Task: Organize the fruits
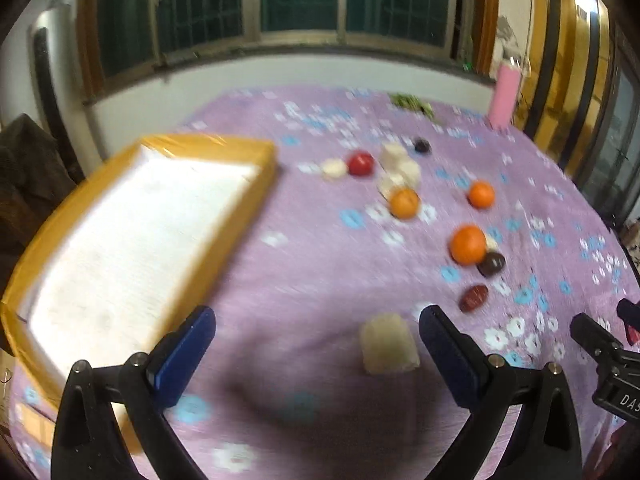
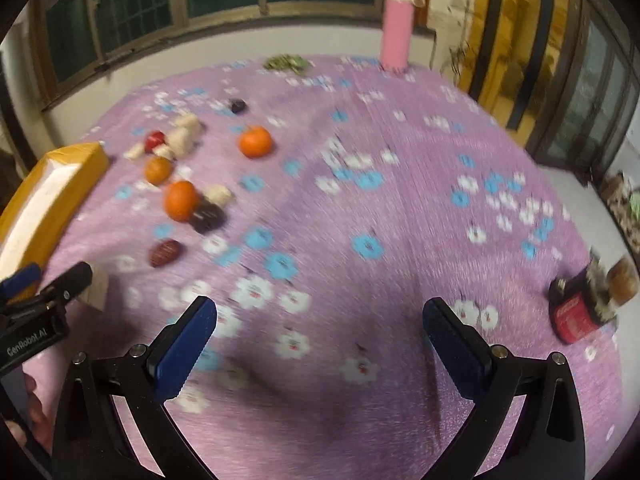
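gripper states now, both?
Left gripper: open, empty, pale block lying between its fingers.
Right gripper: open, empty, over the tablecloth.

we record a pale yellowish chunk (image 1: 389, 343) lying flat just ahead of the left gripper (image 1: 316, 354), nearer its right finger, jaws wide apart. beyond it to the right lie a dark red date (image 1: 473, 297), a dark round fruit (image 1: 491, 263) touching an orange (image 1: 468, 244); two more oranges (image 1: 404, 202) (image 1: 481, 194) and a red fruit (image 1: 361, 163) lie farther off.

Left gripper (image 1: 316, 354) jaws spread — pale block (image 1: 388, 344) between; fruits beyond.
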Action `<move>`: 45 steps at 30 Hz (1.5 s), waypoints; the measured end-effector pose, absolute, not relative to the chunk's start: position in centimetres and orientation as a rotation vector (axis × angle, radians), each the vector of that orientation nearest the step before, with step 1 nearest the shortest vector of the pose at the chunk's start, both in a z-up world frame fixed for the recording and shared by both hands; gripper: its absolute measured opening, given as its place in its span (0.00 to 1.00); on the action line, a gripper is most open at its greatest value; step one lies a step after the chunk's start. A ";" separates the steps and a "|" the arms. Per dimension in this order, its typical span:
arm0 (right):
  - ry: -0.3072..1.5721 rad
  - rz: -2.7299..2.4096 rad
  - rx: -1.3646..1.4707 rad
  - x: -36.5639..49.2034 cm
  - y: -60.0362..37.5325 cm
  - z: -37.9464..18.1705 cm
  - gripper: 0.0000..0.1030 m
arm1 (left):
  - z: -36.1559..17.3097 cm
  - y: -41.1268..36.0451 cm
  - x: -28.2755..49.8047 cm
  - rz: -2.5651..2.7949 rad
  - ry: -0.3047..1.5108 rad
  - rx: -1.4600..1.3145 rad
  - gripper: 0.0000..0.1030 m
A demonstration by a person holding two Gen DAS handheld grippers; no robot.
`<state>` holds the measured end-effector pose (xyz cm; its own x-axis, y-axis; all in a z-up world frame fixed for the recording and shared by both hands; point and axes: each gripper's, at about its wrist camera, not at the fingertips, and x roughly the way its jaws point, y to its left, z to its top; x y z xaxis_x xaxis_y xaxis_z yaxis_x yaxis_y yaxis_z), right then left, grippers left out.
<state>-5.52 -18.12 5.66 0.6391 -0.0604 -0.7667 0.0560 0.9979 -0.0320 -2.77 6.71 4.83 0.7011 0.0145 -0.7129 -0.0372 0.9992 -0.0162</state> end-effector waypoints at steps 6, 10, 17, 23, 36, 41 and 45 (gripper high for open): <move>0.753 -0.045 -0.053 -6.5 -15.4 7.9 1.00 | 6.8 9.6 -4.0 0.075 0.711 -0.027 1.00; 0.712 -0.037 -0.073 -7.2 -14.0 8.4 1.00 | 7.4 10.4 -4.9 0.073 0.673 -0.013 1.00; 0.670 -0.023 -0.093 -8.4 -12.6 9.4 1.00 | 7.8 10.9 -6.1 0.046 0.647 -0.004 1.00; 0.662 -0.017 -0.101 -8.8 -12.2 9.4 1.00 | 8.2 10.1 -6.2 0.033 0.619 0.016 1.00; 0.639 -0.005 -0.091 -9.3 -12.5 9.7 1.00 | 8.6 9.6 -6.9 0.010 0.584 0.006 1.00; 0.635 -0.007 -0.085 -9.5 -12.8 9.9 1.00 | 8.8 9.8 -7.2 -0.008 0.571 -0.020 1.00; 0.628 -0.008 -0.079 -9.6 -13.0 10.2 1.00 | 9.1 9.8 -7.3 -0.026 0.563 -0.045 1.00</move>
